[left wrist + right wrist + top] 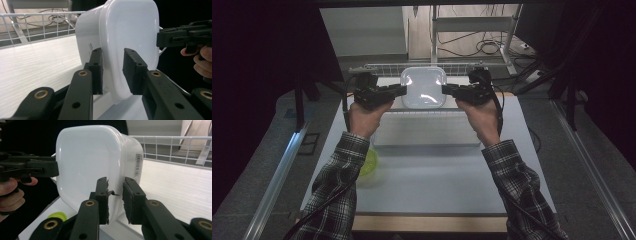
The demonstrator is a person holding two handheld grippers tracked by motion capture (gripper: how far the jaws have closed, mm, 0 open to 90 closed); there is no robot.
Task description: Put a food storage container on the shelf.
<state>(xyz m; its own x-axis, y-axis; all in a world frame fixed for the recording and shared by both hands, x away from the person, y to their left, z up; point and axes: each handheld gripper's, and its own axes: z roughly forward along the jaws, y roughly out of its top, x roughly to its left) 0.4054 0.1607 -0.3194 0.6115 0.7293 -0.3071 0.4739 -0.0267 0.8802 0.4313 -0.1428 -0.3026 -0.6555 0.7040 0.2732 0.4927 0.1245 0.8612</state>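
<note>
A white plastic container (423, 87) (130, 30) (85, 157) stands on edge in a white wire basket (382, 67), its broad face turned toward the high view. My left gripper (402, 90) (112, 65) reaches in from the left and straddles the container's rim. One pad lies against the wall, and a narrow gap shows at the other pad. My right gripper (444, 90) (115, 195) comes in from the right with both pads pressed on the opposite rim. Each gripper view shows the other gripper (185, 35) (30, 170) beyond the container.
The wire basket's rail (37, 25) (175, 145) runs behind the container, over a white tray (427, 135). A yellow-green round object (369, 162) (57, 215) lies on the table by the left forearm. Dark curtains flank the table, and cables lie on the floor behind.
</note>
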